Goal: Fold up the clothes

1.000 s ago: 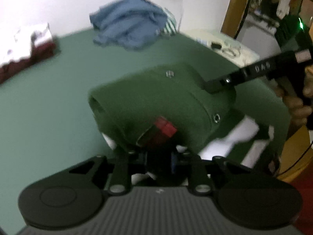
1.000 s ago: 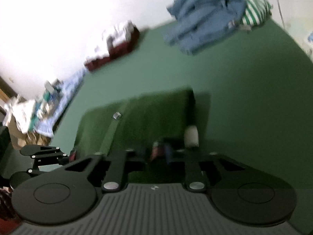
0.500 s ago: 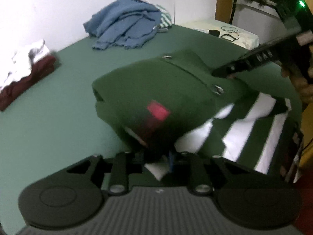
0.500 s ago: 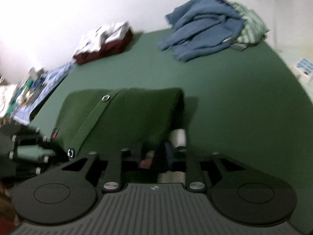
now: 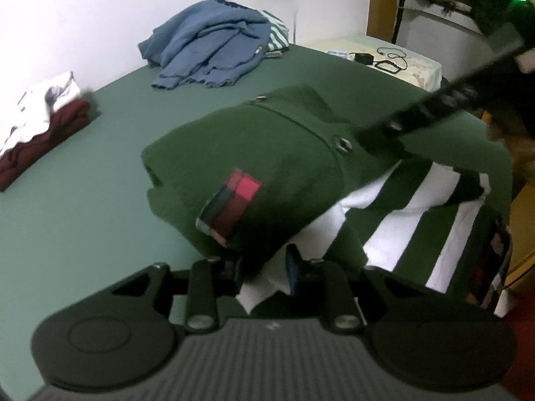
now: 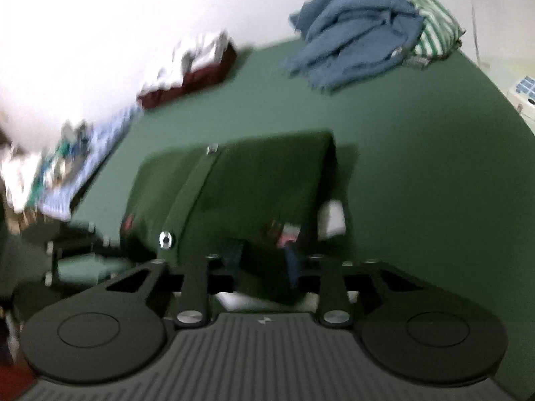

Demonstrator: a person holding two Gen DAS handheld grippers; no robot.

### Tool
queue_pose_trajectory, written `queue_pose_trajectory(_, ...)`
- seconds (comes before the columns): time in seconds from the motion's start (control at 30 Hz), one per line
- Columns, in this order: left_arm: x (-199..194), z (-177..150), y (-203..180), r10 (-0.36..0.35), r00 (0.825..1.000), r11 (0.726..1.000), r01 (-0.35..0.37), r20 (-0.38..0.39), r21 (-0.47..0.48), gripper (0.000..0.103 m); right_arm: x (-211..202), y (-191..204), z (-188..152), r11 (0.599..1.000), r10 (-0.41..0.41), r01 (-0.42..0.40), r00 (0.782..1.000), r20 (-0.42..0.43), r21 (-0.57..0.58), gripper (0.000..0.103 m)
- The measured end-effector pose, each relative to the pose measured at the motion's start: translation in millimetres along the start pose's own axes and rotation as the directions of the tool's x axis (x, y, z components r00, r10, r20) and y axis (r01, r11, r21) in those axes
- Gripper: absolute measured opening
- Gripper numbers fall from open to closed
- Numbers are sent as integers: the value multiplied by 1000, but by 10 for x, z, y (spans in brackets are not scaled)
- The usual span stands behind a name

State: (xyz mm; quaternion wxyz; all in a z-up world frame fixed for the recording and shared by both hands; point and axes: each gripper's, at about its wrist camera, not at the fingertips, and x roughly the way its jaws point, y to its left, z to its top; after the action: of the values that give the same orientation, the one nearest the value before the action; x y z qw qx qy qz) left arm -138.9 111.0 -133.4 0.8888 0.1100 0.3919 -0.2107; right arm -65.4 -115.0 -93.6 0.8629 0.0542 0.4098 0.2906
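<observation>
A dark green shirt [image 5: 267, 153] with snap buttons, a red plaid sleeve cuff [image 5: 230, 207] and white stripes [image 5: 411, 214] lies partly folded on the green surface [image 5: 73, 220]. My left gripper [image 5: 264, 267] is shut on its near edge. My right gripper [image 6: 260, 260] is shut on the shirt's [image 6: 254, 183] other side, and shows in the left wrist view as a black bar [image 5: 434, 107] on the fabric.
A crumpled blue garment [image 5: 210, 53] over a green-striped one [image 5: 277, 33] lies at the far edge by the white wall. A folded maroon and white stack [image 5: 40, 113] sits far left. A side table with cables [image 5: 388, 60] stands at right.
Both grippers have drawn the shirt's upper half towards the near side, and more of the white-striped part shows at the right. The grips are unchanged.
</observation>
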Motion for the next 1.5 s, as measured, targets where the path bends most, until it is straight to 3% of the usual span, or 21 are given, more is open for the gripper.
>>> queue_pose_trajectory(0.2,4,-12,-93,13,1000,1000,-13,3,6,21,-43,-1,-83,991,-51,49,999,-14,-123,10)
queue_pose_trajectory(0.3,-132,-70,-96,-10,1000,1000,10,-14,-5,23,-154,-53,-139,992,-54,49,998,-39,-117,16)
queue_pose_trajectory(0.4,-399,-94,-39,-9,1000,1000,8,-20,-22,24,-350,-41,16,994,-28,32,999,34,-107,20)
queue_pose_trajectory(0.5,-674,43,42,17,999,999,-15,33,-51,24,-413,90,183,992,27,-14,994,105,-122,26)
queue_pose_trajectory(0.53,-728,124,66,21,998,998,-18,57,-63,30,-365,128,214,992,67,-55,992,108,-117,28)
queue_pose_trajectory(0.57,-723,214,62,26,997,997,-21,75,-69,37,-286,176,227,988,103,-91,990,98,-123,29)
queue_pose_trajectory(0.6,-647,305,43,38,995,997,-32,90,-72,54,-191,225,232,984,121,-109,989,86,-139,33)
queue_pose_trajectory(0.63,-560,396,22,52,993,996,-44,104,-75,64,-72,266,215,981,105,-93,992,64,-171,38)
queue_pose_trajectory(0.77,-8,418,-6,36,999,992,-36,0,-123,63,215,142,48,957,47,-51,999,-22,-285,42)
queue_pose_trajectory(0.8,33,355,-4,14,1000,988,-14,-2,-154,62,219,58,13,950,36,-44,999,-32,-308,48)
queue_pose_trajectory(0.87,31,267,-37,3,1000,980,0,11,-198,62,209,-84,0,955,41,-55,998,-56,-292,53)
queue_pose_trajectory(0.93,34,229,-137,29,1000,983,-27,7,-184,62,191,-188,13,965,59,-77,995,-77,-252,58)
queue_pose_trajectory(1.03,-25,265,-116,45,999,976,-47,-17,-212,61,27,-230,46,977,95,-105,994,-62,-187,54)
queue_pose_trajectory(1.1,-150,266,-22,63,998,961,-58,9,-270,60,-95,-306,40,975,127,-137,990,-66,-172,51)
queue_pose_trajectory(1.17,-255,228,68,103,994,940,-86,33,-331,65,-152,-365,7,968,159,-175,983,-96,-182,51)
queue_pose_trajectory(1.3,-133,137,272,63,998,883,-60,-8,-466,67,4,-333,-82,955,189,-209,976,-113,-209,56)
queue_pose_trajectory(1.37,-22,134,276,53,998,874,-59,-25,-482,66,116,-312,-112,949,192,-210,977,-96,-236,54)
queue_pose_trajectory(1.4,3,152,264,56,998,873,-62,-29,-483,61,120,-303,-107,943,194,-210,977,-85,-257,49)
queue_pose_trajectory(1.43,23,173,250,59,998,873,-67,-31,-483,56,55,-297,-65,935,196,-209,978,-77,-285,36)
queue_pose_trajectory(1.5,1,204,211,59,998,878,-68,-32,-474,52,-73,-285,18,916,199,-208,978,-60,-342,22)
